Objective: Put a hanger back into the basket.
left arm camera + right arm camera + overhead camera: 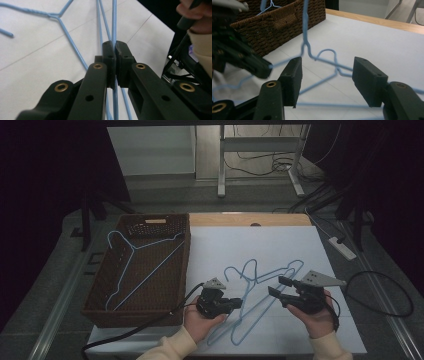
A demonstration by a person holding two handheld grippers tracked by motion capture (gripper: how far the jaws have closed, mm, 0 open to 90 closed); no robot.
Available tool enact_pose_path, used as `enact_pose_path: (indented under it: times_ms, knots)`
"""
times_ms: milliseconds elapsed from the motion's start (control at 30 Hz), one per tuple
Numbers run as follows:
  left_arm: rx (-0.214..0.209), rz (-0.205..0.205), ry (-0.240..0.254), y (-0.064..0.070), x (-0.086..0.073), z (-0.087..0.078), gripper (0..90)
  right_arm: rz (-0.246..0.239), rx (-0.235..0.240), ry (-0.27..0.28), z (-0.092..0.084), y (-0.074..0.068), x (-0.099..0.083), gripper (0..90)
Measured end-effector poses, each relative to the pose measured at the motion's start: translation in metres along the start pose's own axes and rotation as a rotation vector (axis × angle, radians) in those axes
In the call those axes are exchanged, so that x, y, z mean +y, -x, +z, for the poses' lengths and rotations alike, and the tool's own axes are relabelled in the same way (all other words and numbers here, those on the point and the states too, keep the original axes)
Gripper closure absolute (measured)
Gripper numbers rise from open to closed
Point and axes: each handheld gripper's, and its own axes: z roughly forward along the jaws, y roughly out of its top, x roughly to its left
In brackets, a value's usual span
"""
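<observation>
Two light blue wire hangers overlap on the white table top. My left gripper is shut on a straight wire of one hanger, which runs between its closed jaws. That hanger is tilted up off the table, its neck rising in front of my right gripper. The other hanger lies flat behind it. My right gripper stands open to the right of the left one, its fingers spread on either side of the hanger wires and touching none. A third blue hanger lies in the brown wicker basket.
The basket stands along the table's left edge. A wooden strip borders the far edge. Off the table at right lie a white power strip and black cables. The left gripper's cable trails off the front left corner.
</observation>
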Motion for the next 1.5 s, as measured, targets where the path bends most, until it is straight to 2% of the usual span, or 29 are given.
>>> enact_pose_path:
  times_ms: [67,233,333,567,833,1067,1500]
  knots:
    - [0.0,0.005,0.005,0.001,0.001,-0.003,86.5,-0.001,-0.004,0.007,-0.003,0.002,-0.003,40.5]
    - [0.006,0.039,0.039,0.007,0.009,-0.023,86.5,0.026,-0.029,0.014,-0.016,0.013,-0.015,39.5]
    - [-0.008,0.045,0.064,0.009,0.013,-0.032,86.5,0.038,-0.043,0.017,-0.019,0.018,-0.019,39.6]
    - [-0.013,0.057,0.1,0.011,0.02,-0.051,86.5,0.045,-0.053,0.018,-0.021,0.02,-0.02,39.9]
    - [-0.016,0.079,0.152,0.014,0.029,-0.087,86.5,0.036,-0.052,-0.009,-0.015,0.021,-0.023,39.7]
    - [0.001,0.11,0.156,0.013,0.029,-0.102,86.5,0.039,-0.056,-0.018,-0.013,0.022,-0.025,39.4]
    - [0.008,0.1,0.168,0.0,0.025,-0.131,86.5,0.042,-0.058,-0.037,-0.01,0.024,-0.027,39.5]
